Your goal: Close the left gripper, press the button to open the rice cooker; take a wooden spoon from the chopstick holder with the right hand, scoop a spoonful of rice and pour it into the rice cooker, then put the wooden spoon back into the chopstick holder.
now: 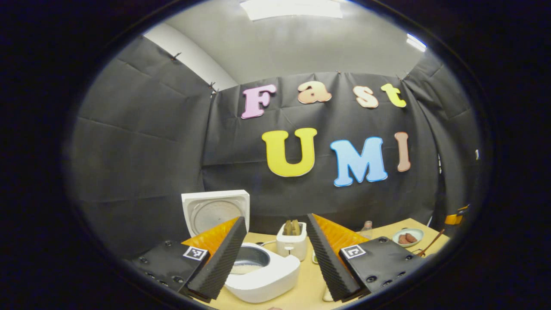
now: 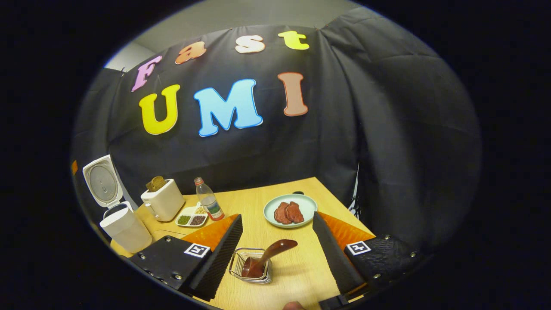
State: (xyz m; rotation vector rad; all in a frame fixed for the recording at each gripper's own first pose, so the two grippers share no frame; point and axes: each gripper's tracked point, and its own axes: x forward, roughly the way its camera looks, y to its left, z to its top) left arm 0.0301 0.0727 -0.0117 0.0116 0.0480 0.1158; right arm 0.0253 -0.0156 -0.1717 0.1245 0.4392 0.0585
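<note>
The white rice cooker (image 1: 269,280) stands open just beyond my left gripper (image 1: 275,258), its lid (image 1: 215,212) raised and something pale in the inner pot (image 1: 247,262). That gripper is open and holds nothing. In the right gripper view the cooker (image 2: 125,230) stands at the far left with its lid (image 2: 101,181) up. A brown wooden spoon (image 2: 269,255) rests bowl-down in the wire chopstick holder (image 2: 241,267), handle leaning up to the right. My right gripper (image 2: 277,258) is open, its fingers on either side of the holder and apart from the spoon.
On the wooden table (image 2: 301,271) are a white toaster (image 2: 163,202) with bread, a small bottle (image 2: 208,204), a divided dish of grains (image 2: 191,219) and a pale plate with meat slices (image 2: 290,211). The toaster (image 1: 292,241) sits right behind the cooker. Black cloth walls the table's back and sides.
</note>
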